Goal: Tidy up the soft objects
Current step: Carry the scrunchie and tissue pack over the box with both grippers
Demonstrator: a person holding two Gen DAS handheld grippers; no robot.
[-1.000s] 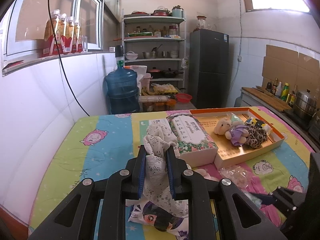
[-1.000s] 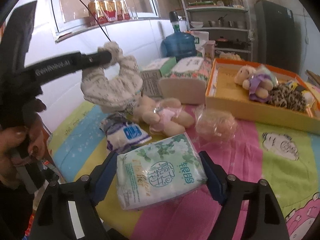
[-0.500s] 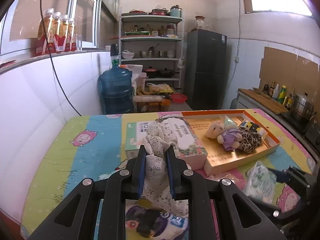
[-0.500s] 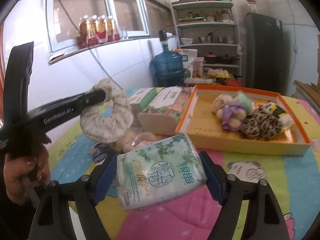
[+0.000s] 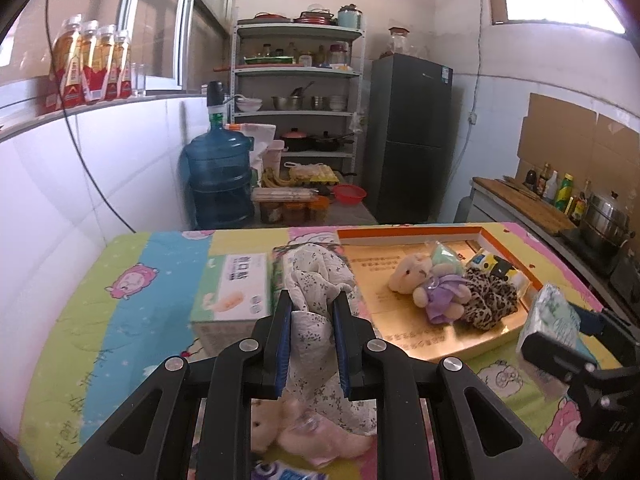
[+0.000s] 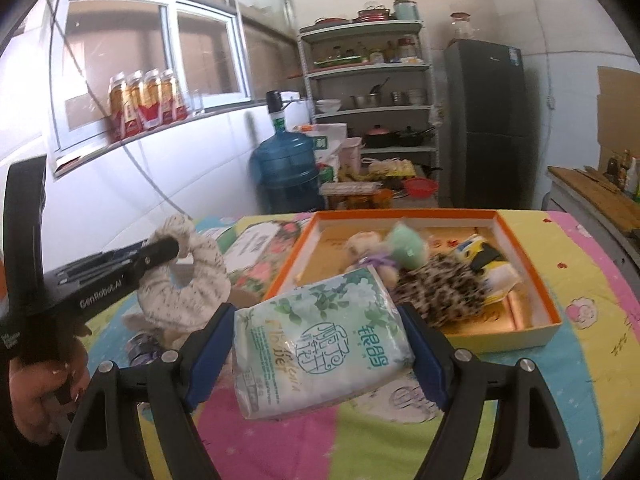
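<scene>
My left gripper (image 5: pixel 311 312) is shut on a white floral cloth scrunchie (image 5: pixel 316 280) and holds it above the table; it also shows in the right wrist view (image 6: pixel 192 280). My right gripper (image 6: pixel 316 320) is shut on a green and white tissue pack (image 6: pixel 320 340), held in the air in front of the orange tray (image 6: pixel 536 280). The pack also shows in the left wrist view (image 5: pixel 552 324). The tray (image 5: pixel 404 236) holds a small teddy bear in purple (image 5: pixel 432 288), a leopard scrunchie (image 5: pixel 488 300) and small packets.
Two tissue boxes (image 5: pixel 236 292) stand left of the tray. A pink plush bear (image 5: pixel 304 436) and a dark wrapped packet (image 6: pixel 140 348) lie on the colourful tablecloth (image 5: pixel 120 300) below my left gripper. A white wall runs along the left; a counter is at right.
Both grippers have risen and moved toward the tray with their loads. The tissue pack now hangs nearer the tray's front edge.
</scene>
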